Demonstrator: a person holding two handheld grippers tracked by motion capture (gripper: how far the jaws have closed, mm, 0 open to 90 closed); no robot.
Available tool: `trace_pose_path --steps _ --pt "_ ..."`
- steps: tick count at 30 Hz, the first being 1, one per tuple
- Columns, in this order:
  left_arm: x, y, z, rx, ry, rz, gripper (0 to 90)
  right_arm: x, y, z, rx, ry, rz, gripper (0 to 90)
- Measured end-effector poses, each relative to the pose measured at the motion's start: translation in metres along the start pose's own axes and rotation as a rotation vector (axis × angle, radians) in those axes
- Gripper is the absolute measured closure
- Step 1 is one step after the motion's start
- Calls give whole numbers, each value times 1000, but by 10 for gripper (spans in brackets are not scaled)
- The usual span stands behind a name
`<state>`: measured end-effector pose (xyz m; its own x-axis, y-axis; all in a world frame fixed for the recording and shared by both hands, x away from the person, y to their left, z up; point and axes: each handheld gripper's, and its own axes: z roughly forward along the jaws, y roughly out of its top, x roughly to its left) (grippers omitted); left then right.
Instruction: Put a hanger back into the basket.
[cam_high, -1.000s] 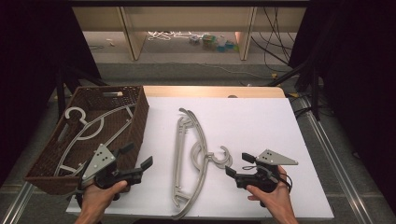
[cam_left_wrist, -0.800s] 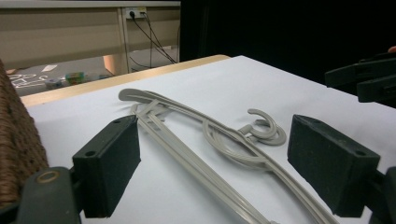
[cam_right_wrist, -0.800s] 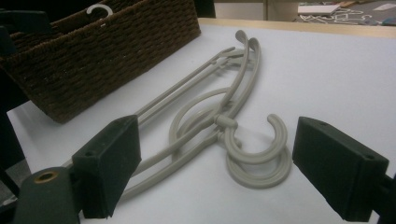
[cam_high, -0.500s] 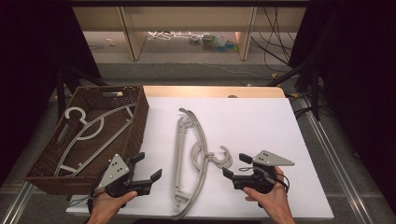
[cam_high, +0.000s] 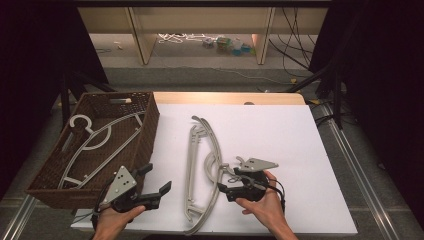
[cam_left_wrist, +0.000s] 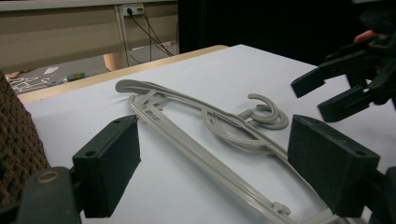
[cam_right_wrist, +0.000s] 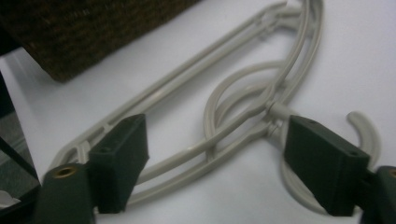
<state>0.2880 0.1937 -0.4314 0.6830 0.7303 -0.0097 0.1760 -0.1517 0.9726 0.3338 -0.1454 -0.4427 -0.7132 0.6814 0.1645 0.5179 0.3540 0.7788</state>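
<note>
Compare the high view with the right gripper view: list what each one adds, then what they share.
High view adds: the left gripper, open, and a hanger lying in the basket. Right gripper view adds: a close look at the right gripper, open, jaws either side of the hook neck. Shared: the grey hangers on the white table, and the basket.

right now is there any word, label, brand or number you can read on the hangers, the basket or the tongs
No readable text:
hangers: plain grey, no markings.
basket: a pale tag on the far wall, too small to read.
left tongs and right tongs: no lettering visible.
</note>
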Motion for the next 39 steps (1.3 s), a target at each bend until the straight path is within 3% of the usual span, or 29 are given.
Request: trace_pose_path --steps 5,6,9,11,13,17,21,24,26,29,32,36,39 --pt "1 0 0 10 -1 5 170 4 3 24 105 -12 48 229" --pt "1 0 0 11 -2 3 170 4 3 30 106 -20 47 232" --pt "0 0 0 8 -6 2 171 4 5 40 180 -41 46 228" --pt "0 1 0 13 -7 22 172 4 5 46 203 -50 51 224" --pt "-2 0 1 11 -11 7 171 5 5 51 243 -68 49 220" --pt "-2 1 1 9 -20 18 172 5 7 59 287 -64 60 219" --pt "-4 1 1 3 -26 19 174 4 8 63 309 -45 59 291" --pt "-3 0 2 -11 -34 14 175 2 9 62 299 -59 35 385" --pt "-3 0 1 -11 -35 16 175 1 11 60 290 -42 45 449" --pt "-3 1 0 -2 -29 17 176 -6 13 57 307 -21 69 476" --pt "-3 0 1 4 -32 24 176 -8 13 58 318 -8 101 450" --pt "-4 0 2 9 -31 19 179 -10 12 64 333 -38 127 374" --pt "-4 0 2 8 -28 21 180 -7 15 66 359 -56 105 361"
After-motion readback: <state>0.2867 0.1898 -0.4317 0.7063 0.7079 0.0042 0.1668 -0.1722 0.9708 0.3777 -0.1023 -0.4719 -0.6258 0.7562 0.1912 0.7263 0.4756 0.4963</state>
